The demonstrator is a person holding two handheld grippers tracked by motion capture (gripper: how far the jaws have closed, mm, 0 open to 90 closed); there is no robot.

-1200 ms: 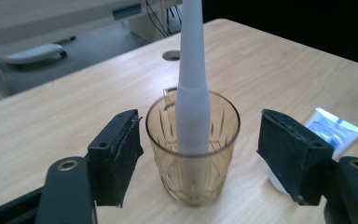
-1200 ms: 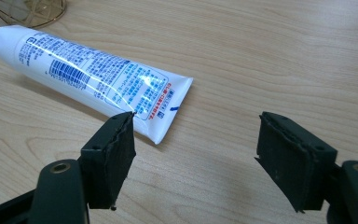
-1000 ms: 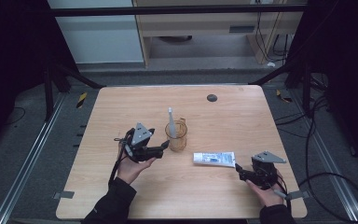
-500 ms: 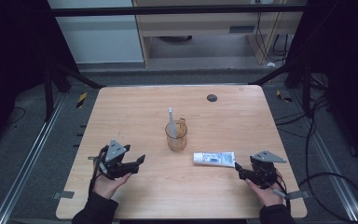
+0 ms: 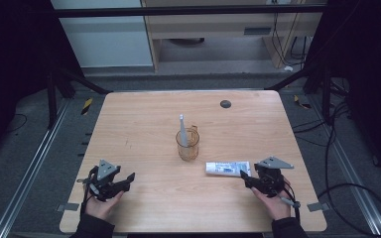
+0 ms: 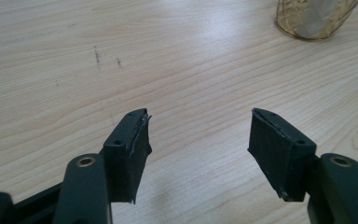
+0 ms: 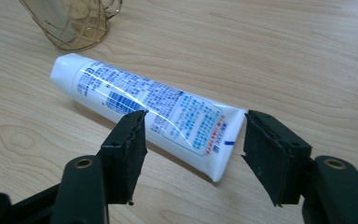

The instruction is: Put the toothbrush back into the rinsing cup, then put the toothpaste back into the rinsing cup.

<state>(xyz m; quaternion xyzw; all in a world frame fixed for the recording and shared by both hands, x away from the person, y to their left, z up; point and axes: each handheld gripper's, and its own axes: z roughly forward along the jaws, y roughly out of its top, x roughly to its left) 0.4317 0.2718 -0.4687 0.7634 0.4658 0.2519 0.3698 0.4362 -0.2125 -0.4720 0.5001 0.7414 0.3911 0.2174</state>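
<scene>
The right claw point(image 7: 191, 128) has just been closing, jaws astride the flat end of the tube point(image 7: 144, 109) (no pad pressing yet), which lies just right of the cup point(image 5: 187, 144). The left claw point(image 6: 198, 135), well left of the cup, has been closing too, empty.

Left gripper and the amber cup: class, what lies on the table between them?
Nothing: between the left gripper and the cup is bare wooden table, in the high view.
</scene>
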